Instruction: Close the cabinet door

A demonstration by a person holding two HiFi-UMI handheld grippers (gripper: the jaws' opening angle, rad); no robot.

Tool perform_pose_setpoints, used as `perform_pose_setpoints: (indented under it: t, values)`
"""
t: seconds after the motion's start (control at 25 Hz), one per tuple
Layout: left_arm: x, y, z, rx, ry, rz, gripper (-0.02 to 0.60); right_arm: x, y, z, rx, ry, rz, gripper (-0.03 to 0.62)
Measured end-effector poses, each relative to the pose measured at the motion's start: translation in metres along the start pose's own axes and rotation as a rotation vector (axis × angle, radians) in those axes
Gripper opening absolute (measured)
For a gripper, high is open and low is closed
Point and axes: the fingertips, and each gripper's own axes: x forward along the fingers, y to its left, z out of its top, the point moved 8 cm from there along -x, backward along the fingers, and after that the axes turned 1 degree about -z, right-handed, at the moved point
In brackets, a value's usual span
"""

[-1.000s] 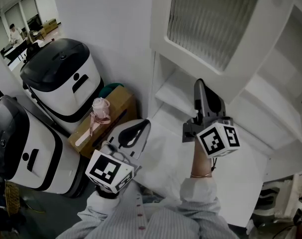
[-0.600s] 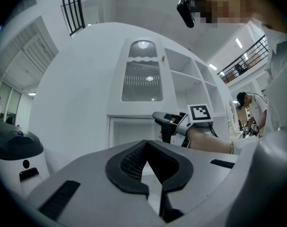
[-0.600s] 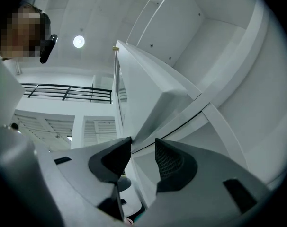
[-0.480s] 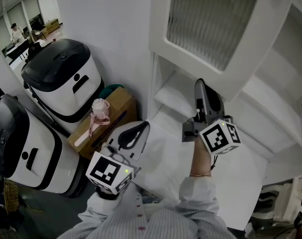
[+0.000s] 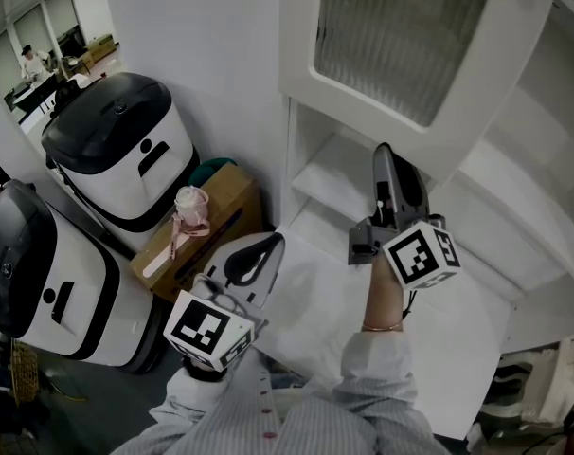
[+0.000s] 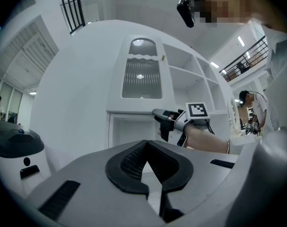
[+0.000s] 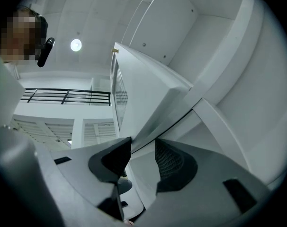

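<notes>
Cabinet [image 5: 514,192]: white, open shelves showing, fills right of head view. Door [image 5: 401,45] w/ ribbed glass panel stood out from cabinet front, not shut. By the look of it, task barely begun and whole swing left. Two white/black bins [image 5: 116,150] and cardboard box [image 5: 211,207] sat by cabinet's left side, prob. clear of door path. Right gripper [image 5: 382,154] was at door's lower edge. Its jaws had just been opening, moderately apart, edge btwn tips, pads not pressing. Left gripper [image 5: 271,242] was low at the side, jaws together, empty.
</notes>
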Motion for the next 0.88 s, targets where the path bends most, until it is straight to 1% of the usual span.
perform_pose_setpoints:
  t: [0.28,0.68,0.88]
  values:
    - [-0.0003,0.0004,-0.0004,0.001,0.005,-0.004,0.009,0.0015,0.0029,-0.0002,-0.01,-0.008,0.001,0.135]
    - [0.0028,-0.0006,0.0001,0.006,0.004,-0.009,0.009,0.0046,0.0025,0.0015,-0.027,-0.009,-0.003,0.089]
    - [0.0022,-0.0005,-0.0003,0.007,0.009,-0.006,0.009,0.0046,0.0024,0.0011,-0.028,-0.009,-0.007,0.083]
